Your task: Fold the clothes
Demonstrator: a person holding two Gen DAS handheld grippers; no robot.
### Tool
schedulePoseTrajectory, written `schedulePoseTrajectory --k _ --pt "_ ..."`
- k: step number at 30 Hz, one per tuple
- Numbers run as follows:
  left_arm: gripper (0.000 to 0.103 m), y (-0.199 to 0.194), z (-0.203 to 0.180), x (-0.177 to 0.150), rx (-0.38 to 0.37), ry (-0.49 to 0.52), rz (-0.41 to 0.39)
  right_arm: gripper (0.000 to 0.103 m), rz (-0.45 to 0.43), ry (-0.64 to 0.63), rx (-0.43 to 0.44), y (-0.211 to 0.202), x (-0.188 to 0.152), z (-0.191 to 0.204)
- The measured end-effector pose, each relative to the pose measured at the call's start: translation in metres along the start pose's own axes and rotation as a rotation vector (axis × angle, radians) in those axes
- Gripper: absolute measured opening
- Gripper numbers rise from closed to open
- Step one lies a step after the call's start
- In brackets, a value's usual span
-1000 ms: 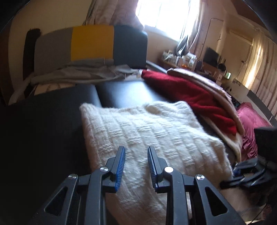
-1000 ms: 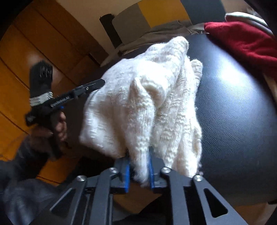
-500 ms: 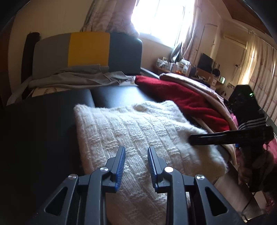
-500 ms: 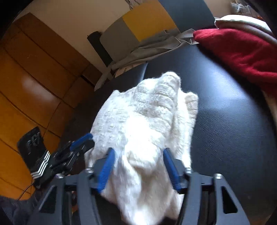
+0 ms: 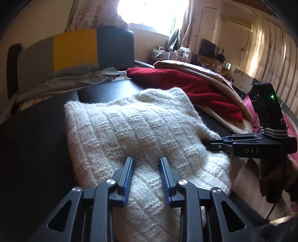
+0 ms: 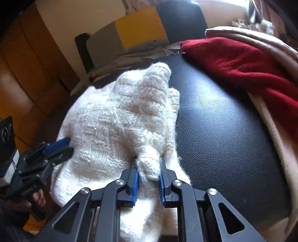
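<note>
— Left gripper (image 5: 146, 160): jaws partly apart, nothing between them, hovering low over the near end of the white knit sweater (image 5: 130, 126). Probably poised to press the bundle flat or take a new hold.

— And the right gripper (image 6: 148, 162)?

— Narrowed on a raised ridge of knit at the sweater's near right edge, the gap between the pads packed with wool. Most likely gripped there to tug or tuck that edge in.

— Whereabouts of the sweater itself?

— Lying in a thick layered bundle on the black leather seat (image 6: 223, 130), near end seemingly drooping past the front edge. Looks mostly folded, judging by the layers alone.

— Further back?

— Red knit garment (image 5: 186, 83) on a beige blanket (image 5: 214, 74) at far right, apart from the sweater. Crumpled grey cloth (image 5: 74, 80) at far left, against the grey, yellow and dark blue backrest (image 5: 74, 50). Presumably more laundry waiting its turn.

— Anything hard to make out?

— Sleeves and neckline: tucked inside or underneath, impossible to tell which. Near hem cut off behind both gripper frames. Firmness of the right pads' bite: unclear. Clutter below the bright window (image 5: 149, 13): too small and washed out to name.
</note>
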State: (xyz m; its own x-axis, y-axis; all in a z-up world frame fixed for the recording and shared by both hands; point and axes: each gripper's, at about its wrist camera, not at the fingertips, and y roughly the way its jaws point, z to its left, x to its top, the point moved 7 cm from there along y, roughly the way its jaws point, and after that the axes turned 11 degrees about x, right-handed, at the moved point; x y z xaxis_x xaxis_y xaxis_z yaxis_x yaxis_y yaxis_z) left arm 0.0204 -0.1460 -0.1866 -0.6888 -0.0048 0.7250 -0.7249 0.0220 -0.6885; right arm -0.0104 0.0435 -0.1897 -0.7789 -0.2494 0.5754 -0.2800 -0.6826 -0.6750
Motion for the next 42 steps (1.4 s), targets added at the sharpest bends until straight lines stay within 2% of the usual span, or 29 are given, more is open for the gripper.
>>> schedulePoseTrajectory --k 2,4,5,6,9,10,13,16,18,21,26,28,29,31,34,36,40,42 --pt "0.028 -0.005 0.002 0.002 0.000 -0.015 -0.001 0.023 0.008 -0.015 0.001 -0.005 0.005 0.002" --pt "0.028 -0.011 0.002 0.006 0.001 -0.027 -0.018 0.039 0.010 -0.026 -0.004 -0.012 0.012 0.004" --pt "0.028 -0.014 0.004 0.007 0.001 -0.034 -0.027 0.053 -0.016 -0.049 -0.029 -0.021 0.019 0.007" --pt "0.028 -0.017 0.005 0.009 -0.002 -0.044 -0.034 0.058 -0.050 -0.080 -0.060 -0.031 0.026 0.011" --pt "0.028 -0.023 0.015 0.013 -0.019 -0.098 -0.054 0.058 -0.142 -0.168 -0.093 -0.046 0.041 0.031" --pt "0.028 -0.025 0.018 0.015 -0.024 -0.117 -0.063 0.058 -0.162 -0.197 -0.075 -0.045 0.048 0.042" --pt "0.028 -0.027 0.035 0.027 -0.013 -0.146 -0.087 0.058 -0.148 -0.284 -0.039 -0.023 0.059 0.072" --pt "0.028 -0.017 0.063 0.044 0.053 -0.140 -0.091 0.058 -0.081 -0.320 -0.028 0.009 0.061 0.085" --pt "0.028 -0.005 0.087 0.057 0.078 -0.166 -0.079 0.058 -0.045 -0.308 -0.048 0.022 0.053 0.077" --pt "0.028 0.020 0.111 0.075 0.047 -0.199 -0.036 0.061 0.001 -0.286 -0.084 0.036 0.034 0.054" --pt "0.028 0.069 0.111 0.092 -0.006 -0.150 0.056 0.068 -0.059 -0.277 -0.059 0.036 0.012 0.021" --pt "0.028 0.084 0.100 0.094 -0.005 -0.101 0.081 0.075 -0.062 -0.277 -0.064 0.042 0.013 0.015" --pt "0.029 0.096 0.095 0.090 0.007 -0.072 0.120 0.088 -0.063 -0.277 -0.066 0.045 0.014 0.012" --pt "0.029 0.127 0.087 0.073 0.064 -0.032 0.229 0.101 -0.053 -0.233 -0.040 0.048 0.013 0.003" --pt "0.029 0.139 0.086 0.073 0.103 -0.049 0.199 0.100 -0.035 -0.158 0.006 0.051 0.012 -0.012" --pt "0.030 0.142 0.090 0.075 0.113 -0.087 0.216 0.101 -0.018 -0.118 0.017 0.052 0.014 -0.015" --pt "0.031 0.139 0.098 0.079 0.123 -0.142 0.209 0.101 -0.014 -0.106 0.009 0.053 0.016 -0.014" --pt "0.031 0.130 0.103 0.082 0.161 -0.153 0.192 0.102 -0.016 -0.120 -0.017 0.045 0.023 -0.009"
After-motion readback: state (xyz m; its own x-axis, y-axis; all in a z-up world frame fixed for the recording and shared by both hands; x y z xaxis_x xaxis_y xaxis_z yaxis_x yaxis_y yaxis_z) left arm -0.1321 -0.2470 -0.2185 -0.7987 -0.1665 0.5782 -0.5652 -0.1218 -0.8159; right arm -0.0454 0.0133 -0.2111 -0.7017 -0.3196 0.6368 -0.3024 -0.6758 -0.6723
